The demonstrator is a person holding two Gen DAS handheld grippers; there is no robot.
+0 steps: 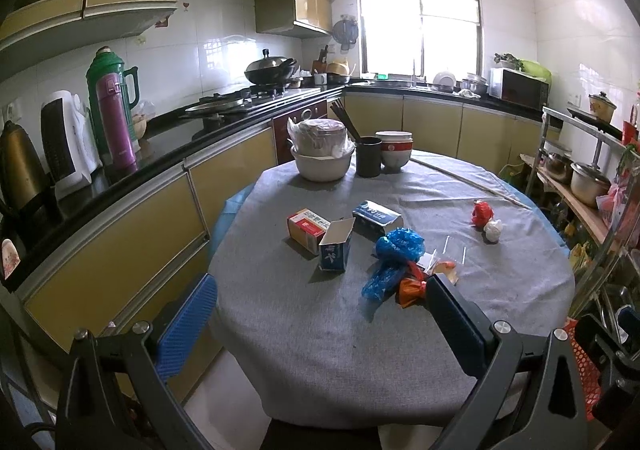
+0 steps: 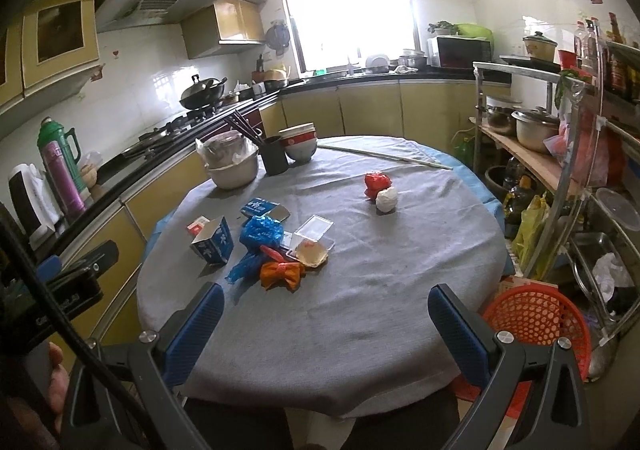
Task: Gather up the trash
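Trash lies on a round table with a grey cloth [image 1: 320,314] [image 2: 360,310]: a blue plastic bag [image 1: 390,258] [image 2: 258,240], an orange wrapper [image 1: 412,290] [image 2: 282,274], an open blue carton [image 1: 336,248] [image 2: 214,242], a red-and-white box [image 1: 306,228], a dark blue box [image 1: 376,215] [image 2: 260,207], a clear plastic clamshell [image 2: 314,240], and red [image 1: 482,211] [image 2: 376,181] and white [image 1: 493,230] [image 2: 387,199] wads. My left gripper [image 1: 324,314] and right gripper [image 2: 326,324] are open, empty, above the near table edge. A red mesh basket [image 2: 540,320] stands right of the table.
A metal pot in a basin [image 1: 322,153] [image 2: 232,161], a black chopstick cup [image 1: 368,155] [image 2: 274,153] and stacked bowls [image 1: 394,153] [image 2: 300,145] stand at the table's far side. Kitchen counter [image 1: 168,145] runs on the left, a shelf rack with pots [image 2: 532,137] on the right.
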